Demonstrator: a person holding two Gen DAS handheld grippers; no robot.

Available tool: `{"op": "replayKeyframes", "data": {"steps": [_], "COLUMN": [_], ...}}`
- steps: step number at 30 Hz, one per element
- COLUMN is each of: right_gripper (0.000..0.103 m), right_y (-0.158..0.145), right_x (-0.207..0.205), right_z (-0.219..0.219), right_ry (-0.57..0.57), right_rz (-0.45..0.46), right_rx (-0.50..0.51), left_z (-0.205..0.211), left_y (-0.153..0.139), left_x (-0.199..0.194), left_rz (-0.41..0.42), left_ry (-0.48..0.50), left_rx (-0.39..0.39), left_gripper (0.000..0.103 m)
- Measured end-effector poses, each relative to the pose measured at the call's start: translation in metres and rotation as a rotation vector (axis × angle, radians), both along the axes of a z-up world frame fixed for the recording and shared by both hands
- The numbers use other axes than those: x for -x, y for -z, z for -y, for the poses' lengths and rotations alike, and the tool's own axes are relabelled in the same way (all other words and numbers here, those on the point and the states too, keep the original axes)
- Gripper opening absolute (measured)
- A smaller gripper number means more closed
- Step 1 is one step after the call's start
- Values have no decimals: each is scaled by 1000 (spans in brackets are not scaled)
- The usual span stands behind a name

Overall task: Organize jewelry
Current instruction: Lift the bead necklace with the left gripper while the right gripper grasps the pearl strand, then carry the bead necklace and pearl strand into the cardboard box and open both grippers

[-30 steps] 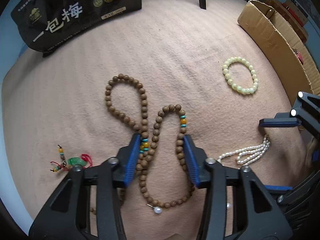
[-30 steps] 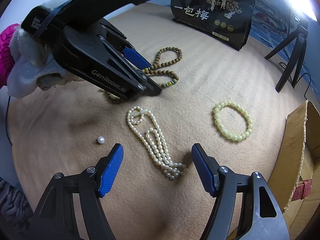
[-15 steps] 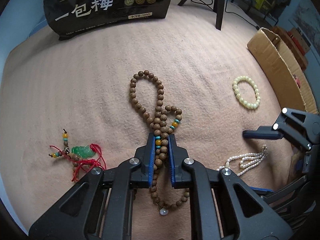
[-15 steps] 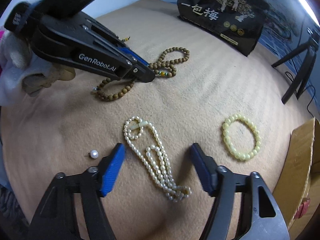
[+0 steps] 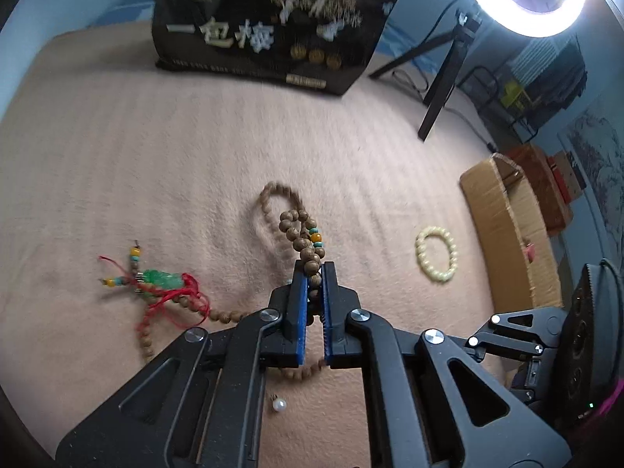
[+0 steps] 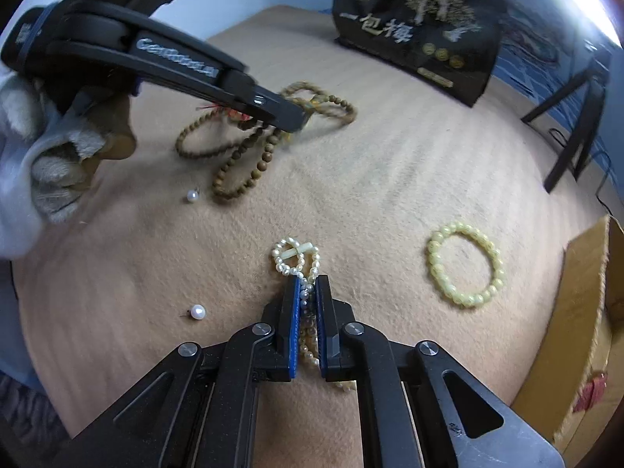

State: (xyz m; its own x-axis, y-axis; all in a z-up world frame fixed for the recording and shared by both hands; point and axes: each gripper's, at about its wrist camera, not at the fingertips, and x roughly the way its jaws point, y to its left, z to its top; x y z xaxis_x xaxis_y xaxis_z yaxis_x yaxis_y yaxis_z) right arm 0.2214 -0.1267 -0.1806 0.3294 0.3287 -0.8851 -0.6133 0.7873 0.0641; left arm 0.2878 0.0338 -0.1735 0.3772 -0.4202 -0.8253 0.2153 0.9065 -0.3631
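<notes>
My left gripper (image 5: 314, 273) is shut on the brown wooden bead necklace (image 5: 302, 240) and lifts it off the tan cloth; its loops hang below the gripper in the right wrist view (image 6: 238, 163). My right gripper (image 6: 307, 286) is shut on the white pearl necklace (image 6: 294, 257), which still lies on the cloth. A pale yellow bead bracelet (image 6: 464, 263) lies to the right, also in the left wrist view (image 5: 436, 259). A green charm with red cord (image 5: 162, 279) lies at the left.
Two loose pearls (image 6: 197, 312) (image 6: 192, 195) lie on the cloth. An open cardboard box (image 5: 507, 226) stands at the right edge. A black printed bag (image 5: 273, 27) stands at the back, a tripod (image 5: 440, 85) and ring light behind it.
My left gripper closed on the wooden necklace and raised it. My right gripper moved forward and closed on the pearl necklace.
</notes>
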Motion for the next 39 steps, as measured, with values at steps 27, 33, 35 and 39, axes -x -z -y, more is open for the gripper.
{"op": "replayKeyframes", "data": {"steps": [27,33,35,39], "right_gripper": [6,6,6,6], "right_y": [-126,-152,-160,-176], "right_x": [69,85,89,94], "right_z": [85,114,123,149], "right_ry": [186,236,251,297], "right_rz": [238,293,308,337], "right_rx": [-152,-170,-170,-164], "left_z": [9,32,45,73], "left_y": [-188,-216,-225,-235], "left_x": [86,106,112,120], "left_rz": [302,341,352,372], "left_ry": [-75,-43,-24,21], "left_rx": [10,22,30,36], "left_gripper": [4,4,4,4]}}
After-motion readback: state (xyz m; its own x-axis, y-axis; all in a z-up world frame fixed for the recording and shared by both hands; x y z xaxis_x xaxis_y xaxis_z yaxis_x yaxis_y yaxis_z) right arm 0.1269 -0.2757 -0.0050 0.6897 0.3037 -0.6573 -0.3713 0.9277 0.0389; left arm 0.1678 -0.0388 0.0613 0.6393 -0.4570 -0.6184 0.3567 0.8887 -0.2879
